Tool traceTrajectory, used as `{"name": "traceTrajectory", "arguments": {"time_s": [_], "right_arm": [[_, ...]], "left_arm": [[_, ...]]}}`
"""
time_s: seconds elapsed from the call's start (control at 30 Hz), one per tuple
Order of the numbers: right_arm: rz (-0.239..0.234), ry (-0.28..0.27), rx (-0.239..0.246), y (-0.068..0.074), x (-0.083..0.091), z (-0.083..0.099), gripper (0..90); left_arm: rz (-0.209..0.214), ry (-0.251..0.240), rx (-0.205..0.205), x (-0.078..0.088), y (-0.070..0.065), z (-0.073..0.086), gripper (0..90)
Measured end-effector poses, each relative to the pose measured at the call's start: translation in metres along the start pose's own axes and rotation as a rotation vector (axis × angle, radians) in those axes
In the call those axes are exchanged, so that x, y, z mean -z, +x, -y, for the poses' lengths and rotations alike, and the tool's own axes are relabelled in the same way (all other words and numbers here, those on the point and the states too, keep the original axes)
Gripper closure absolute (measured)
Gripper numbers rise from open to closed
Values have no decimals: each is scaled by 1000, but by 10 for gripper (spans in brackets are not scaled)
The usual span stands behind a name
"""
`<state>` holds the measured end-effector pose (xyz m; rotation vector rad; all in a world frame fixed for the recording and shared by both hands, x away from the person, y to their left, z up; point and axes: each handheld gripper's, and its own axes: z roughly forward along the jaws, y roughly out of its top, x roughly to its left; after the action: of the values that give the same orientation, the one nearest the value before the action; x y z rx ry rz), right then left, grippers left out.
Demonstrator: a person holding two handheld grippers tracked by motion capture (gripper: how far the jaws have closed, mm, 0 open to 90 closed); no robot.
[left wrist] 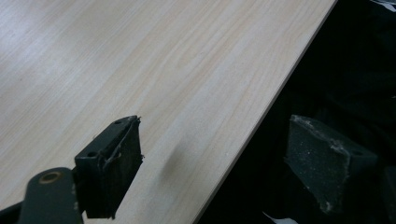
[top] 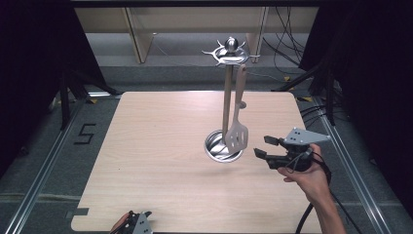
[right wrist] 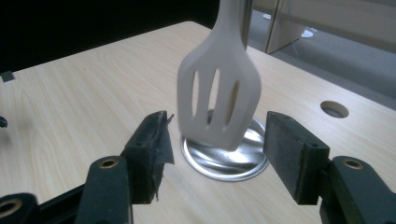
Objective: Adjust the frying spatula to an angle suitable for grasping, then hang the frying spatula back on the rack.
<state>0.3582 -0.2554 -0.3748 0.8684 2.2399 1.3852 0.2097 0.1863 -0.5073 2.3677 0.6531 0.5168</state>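
Risk is sitting mostly with the right tongs (right wrist: 215, 154), which are hovering low over the desk (top: 160, 146) with their jaws spread and pinching nothing; the white slotted spatula (right wrist: 219, 100) is hanging just beyond the jaw tips and between their lines, apart from both pads as far as the right gripper view is showing. If these tongs are moving forward or sideways now, a pad is likely clipping the blade edge and setting the spatula swinging on its hook, possibly lifting it off. A harder knock is likely passing into the stand's pole (top: 226, 105), directly behind the blade, and tipping the whole rack, since its round metal base (right wrist: 224, 161) is only resting on the desk just ahead of the jaws. The hook crown (top: 230, 52) at the top is lying farthest from the tongs and is looking lightly loaded on one side.

The left tongs (left wrist: 210, 158) are resting at the near desk edge, well apart from the stand, jaws spread wide, one pad over the wood and one past the edge, gripping nothing.
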Motion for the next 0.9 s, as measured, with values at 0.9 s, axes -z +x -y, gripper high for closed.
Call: {"name": "traceTrajectory", "arguments": {"time_s": [0.9], "right_arm": [[4,113,-22,8,-4,43,375]], "left_arm": [[6,0,-10,3,2,-1,177]]}}
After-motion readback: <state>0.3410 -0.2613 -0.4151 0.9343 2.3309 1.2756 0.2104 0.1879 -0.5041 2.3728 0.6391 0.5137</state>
